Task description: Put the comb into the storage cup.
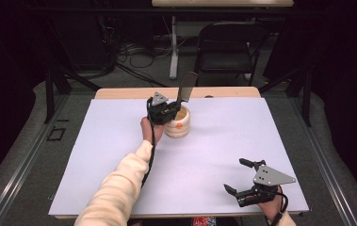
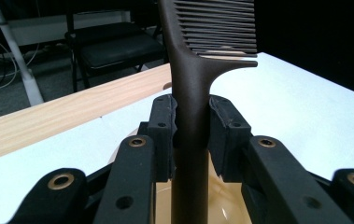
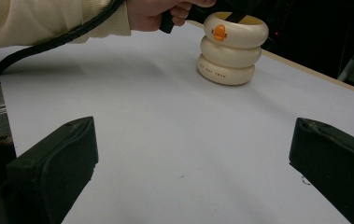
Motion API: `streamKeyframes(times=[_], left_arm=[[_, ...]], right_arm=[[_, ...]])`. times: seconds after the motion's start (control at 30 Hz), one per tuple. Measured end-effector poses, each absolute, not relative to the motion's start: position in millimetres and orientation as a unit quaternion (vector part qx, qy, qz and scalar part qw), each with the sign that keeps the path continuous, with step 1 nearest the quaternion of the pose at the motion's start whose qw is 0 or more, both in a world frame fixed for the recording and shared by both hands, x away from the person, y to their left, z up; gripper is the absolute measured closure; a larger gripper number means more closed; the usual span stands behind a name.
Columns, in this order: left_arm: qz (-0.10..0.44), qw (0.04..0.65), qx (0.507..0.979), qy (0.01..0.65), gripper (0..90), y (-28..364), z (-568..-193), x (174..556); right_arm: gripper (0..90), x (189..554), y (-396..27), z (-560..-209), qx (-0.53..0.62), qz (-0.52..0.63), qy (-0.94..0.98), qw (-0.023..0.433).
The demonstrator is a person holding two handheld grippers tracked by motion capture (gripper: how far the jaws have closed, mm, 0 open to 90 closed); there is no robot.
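Left arm stretched far across the bench (image 1: 119,141), left tool (image 1: 172,109) clamping a comb (image 1: 186,87) upright over the holder (image 1: 178,123). Right tool (image 1: 236,176) near right, jaws wide.

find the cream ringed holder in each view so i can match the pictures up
High view: the cream ringed holder stands upper centre on the white sheet, beside the left hand-held gripper.
Left gripper view: its inside peeks between the jaws at bottom centre, under the dark comb.
Right gripper view: upper centre-right, orange mark facing the camera.
Shared landmark: the comb dipping into the holder.
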State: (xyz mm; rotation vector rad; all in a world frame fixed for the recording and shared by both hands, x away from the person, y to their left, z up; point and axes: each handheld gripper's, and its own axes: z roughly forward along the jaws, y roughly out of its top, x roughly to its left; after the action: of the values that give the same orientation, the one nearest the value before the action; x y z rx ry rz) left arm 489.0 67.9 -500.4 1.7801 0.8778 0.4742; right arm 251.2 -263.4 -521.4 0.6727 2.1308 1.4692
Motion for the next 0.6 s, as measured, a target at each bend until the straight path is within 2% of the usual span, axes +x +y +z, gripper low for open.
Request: streamKeyframes(times=[0.6], left_arm=[[0.201, 0.505, 0.755, 0.366, 72.1, 67.2, -504.6, 487.9]], right_arm=[[0.5, 251.1, -263.5, -521.3, 0.245, 0.535, 0.775, 0.232]])
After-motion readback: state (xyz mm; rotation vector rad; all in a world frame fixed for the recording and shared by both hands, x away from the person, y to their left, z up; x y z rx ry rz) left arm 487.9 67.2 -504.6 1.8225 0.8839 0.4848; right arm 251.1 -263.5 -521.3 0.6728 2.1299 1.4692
